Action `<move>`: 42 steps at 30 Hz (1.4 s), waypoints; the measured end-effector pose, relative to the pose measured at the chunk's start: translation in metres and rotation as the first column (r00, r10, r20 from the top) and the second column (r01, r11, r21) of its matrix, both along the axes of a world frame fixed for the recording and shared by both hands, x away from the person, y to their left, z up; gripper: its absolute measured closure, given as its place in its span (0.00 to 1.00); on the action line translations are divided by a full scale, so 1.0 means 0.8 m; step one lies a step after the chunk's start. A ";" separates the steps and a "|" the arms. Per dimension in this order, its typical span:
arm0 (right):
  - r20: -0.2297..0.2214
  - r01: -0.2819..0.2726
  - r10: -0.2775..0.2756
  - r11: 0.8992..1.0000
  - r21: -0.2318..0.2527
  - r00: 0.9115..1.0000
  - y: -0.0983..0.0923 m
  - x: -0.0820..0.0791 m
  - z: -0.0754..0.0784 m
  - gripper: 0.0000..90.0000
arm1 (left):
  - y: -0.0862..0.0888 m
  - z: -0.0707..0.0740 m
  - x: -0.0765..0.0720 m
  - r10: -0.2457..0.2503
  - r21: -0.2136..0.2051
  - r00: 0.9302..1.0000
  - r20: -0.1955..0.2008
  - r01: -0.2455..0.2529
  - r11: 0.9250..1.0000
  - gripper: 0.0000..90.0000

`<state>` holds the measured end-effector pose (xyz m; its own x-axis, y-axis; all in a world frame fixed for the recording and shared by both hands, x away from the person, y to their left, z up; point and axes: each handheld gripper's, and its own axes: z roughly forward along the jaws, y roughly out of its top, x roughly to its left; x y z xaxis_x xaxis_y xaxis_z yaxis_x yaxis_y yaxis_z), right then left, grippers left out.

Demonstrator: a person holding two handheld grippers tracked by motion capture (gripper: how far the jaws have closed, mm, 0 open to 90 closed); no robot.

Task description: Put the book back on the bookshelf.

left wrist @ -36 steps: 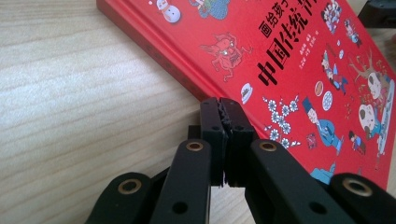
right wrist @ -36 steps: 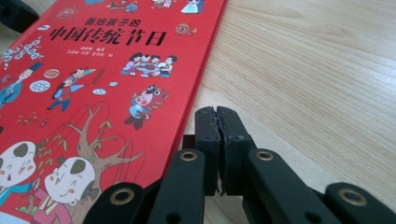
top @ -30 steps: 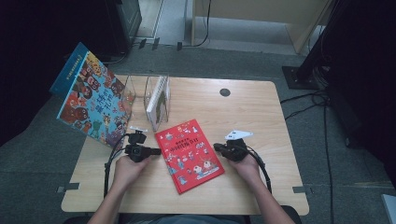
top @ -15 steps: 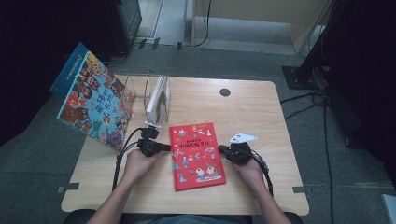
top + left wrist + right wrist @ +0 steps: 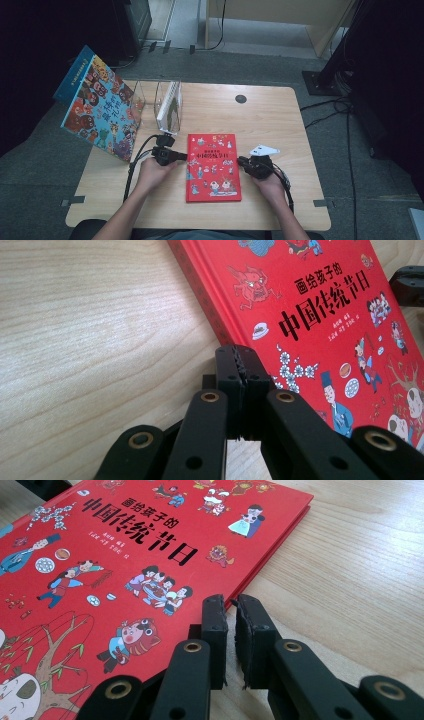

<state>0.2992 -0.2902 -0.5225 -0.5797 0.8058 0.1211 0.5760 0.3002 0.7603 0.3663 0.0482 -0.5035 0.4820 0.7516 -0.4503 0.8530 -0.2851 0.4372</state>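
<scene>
A red picture book [image 5: 214, 167] lies flat and square on the wooden table [image 5: 280, 125] between my two hands. My left gripper [image 5: 184, 156] is shut, and its closed tips rest against the book's left edge near the top. In the left gripper view the jaws [image 5: 241, 357] meet with nothing between them, right at the red cover [image 5: 310, 305]. My right gripper [image 5: 242, 162] sits at the book's right edge. Its jaws [image 5: 231, 602] have just been opening and show a narrow empty gap, tips just short of the cover's edge [image 5: 125, 555].
A large colourful book [image 5: 100, 112] leans over the table's left side. A clear upright holder [image 5: 169, 102] with a white book in it stands just behind the left gripper. A black round cap [image 5: 241, 99] sits in the tabletop farther back.
The red book has turned from a slant to lie square with the table. My left gripper has moved right along with its edge. The right hand has hardly moved.
</scene>
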 end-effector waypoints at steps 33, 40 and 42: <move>-0.384 0.108 -0.065 0.990 0.092 0.921 0.010 0.035 0.025 0.71 | -0.001 0.002 -0.040 -0.012 0.019 1.000 -0.021 0.012 1.000 1.00; -0.457 0.143 -0.093 0.987 0.075 0.885 0.001 0.042 0.030 0.71 | -0.015 0.002 -0.047 -0.028 0.015 0.999 -0.021 0.028 0.999 1.00; -0.472 0.152 -0.097 0.985 0.081 0.876 -0.001 0.046 0.030 0.70 | -0.015 0.001 -0.047 -0.023 0.012 0.999 -0.028 0.024 1.000 1.00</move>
